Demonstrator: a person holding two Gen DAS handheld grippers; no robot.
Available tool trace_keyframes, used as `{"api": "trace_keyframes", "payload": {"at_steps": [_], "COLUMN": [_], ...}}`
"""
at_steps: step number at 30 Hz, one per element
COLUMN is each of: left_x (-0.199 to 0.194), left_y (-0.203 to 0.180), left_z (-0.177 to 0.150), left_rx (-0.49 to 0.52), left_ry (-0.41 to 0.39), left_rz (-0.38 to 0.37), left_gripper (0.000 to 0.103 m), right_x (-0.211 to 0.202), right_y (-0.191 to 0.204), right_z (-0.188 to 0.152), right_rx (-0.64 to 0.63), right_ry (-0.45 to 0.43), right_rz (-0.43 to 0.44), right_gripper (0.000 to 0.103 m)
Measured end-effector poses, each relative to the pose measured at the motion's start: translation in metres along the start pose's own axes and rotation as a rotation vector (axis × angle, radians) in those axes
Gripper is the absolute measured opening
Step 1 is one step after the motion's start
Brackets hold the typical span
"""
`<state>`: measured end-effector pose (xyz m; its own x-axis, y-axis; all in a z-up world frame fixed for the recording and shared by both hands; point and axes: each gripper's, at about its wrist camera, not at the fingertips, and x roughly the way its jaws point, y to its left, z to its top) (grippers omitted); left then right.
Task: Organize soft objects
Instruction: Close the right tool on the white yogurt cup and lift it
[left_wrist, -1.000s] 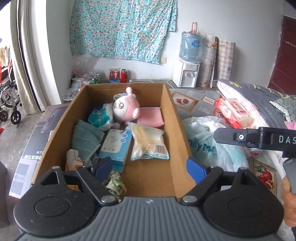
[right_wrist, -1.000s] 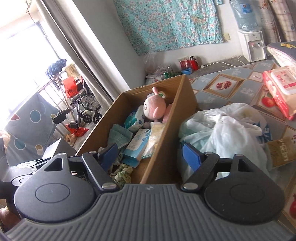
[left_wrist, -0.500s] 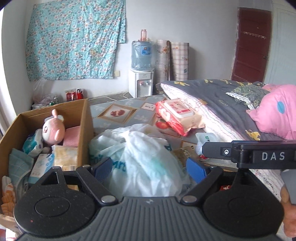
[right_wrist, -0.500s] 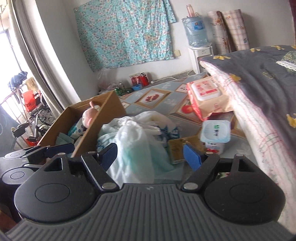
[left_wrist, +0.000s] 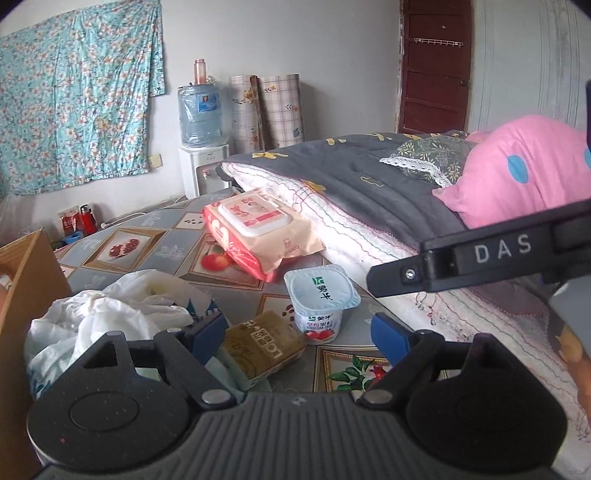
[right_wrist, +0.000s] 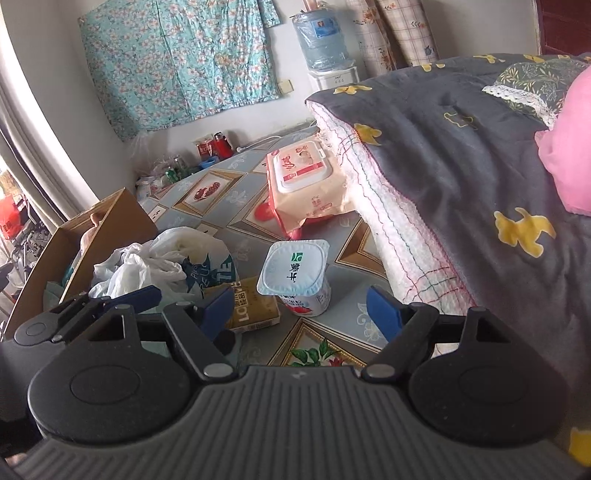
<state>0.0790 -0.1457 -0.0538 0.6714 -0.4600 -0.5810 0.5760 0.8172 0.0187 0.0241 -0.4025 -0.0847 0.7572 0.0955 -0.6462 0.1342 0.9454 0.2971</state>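
both jaws are wide open, holding nothing. i think the wipes pack (left_wrist: 258, 230) is soft and light; i take its middle.

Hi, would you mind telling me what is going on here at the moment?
A person holds a gripper in each hand, sorting soft things into a cardboard box. Both the left gripper and the right gripper are open and empty, pointing down at the patterned mat. A yogurt cup, a brown packet, a crumpled plastic bag and a wipes pack lie there, none picked up yet.
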Motion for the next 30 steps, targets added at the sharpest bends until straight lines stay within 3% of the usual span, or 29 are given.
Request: {"api": "trace_keyframes", "payload": {"at_steps": [4,16,20,24,27,30], "left_x": [0.023,0.072,0.086,0.096,0.097,0.097], "left_y": [-0.003,-0.005,-0.012,-0.017,-0.017,-0.018], "left_z": [0.0,0.008,0.008,0.008,0.009,0.01], "left_rx": [0.019,0.012,0.019,0.015,0.005,0.004], "left_ry": [0.016,0.065,0.097,0.117,0.11,0.101], "left_rz": [0.009,-0.01,-0.02,-0.017,-0.016,-0.012], "left_gripper": [0.082,0.082,0.08,0.07,0.067,0.066], "right_x": [0.024,0.097,0.114,0.123,0.126,0.128], "right_y": [-0.006,-0.033,-0.038,-0.041,-0.041,-0.041], "right_z": [0.013,0.032,0.035,0.035,0.035,0.034], "right_rx": [0.038,0.186,0.216,0.241,0.251,0.254], "right_ry": [0.027,0.134,0.166,0.184,0.185,0.178], "right_rz": [0.044,0.126,0.15,0.175,0.19,0.19], "right_gripper": [0.079,0.07,0.061,0.049,0.037,0.033]}}
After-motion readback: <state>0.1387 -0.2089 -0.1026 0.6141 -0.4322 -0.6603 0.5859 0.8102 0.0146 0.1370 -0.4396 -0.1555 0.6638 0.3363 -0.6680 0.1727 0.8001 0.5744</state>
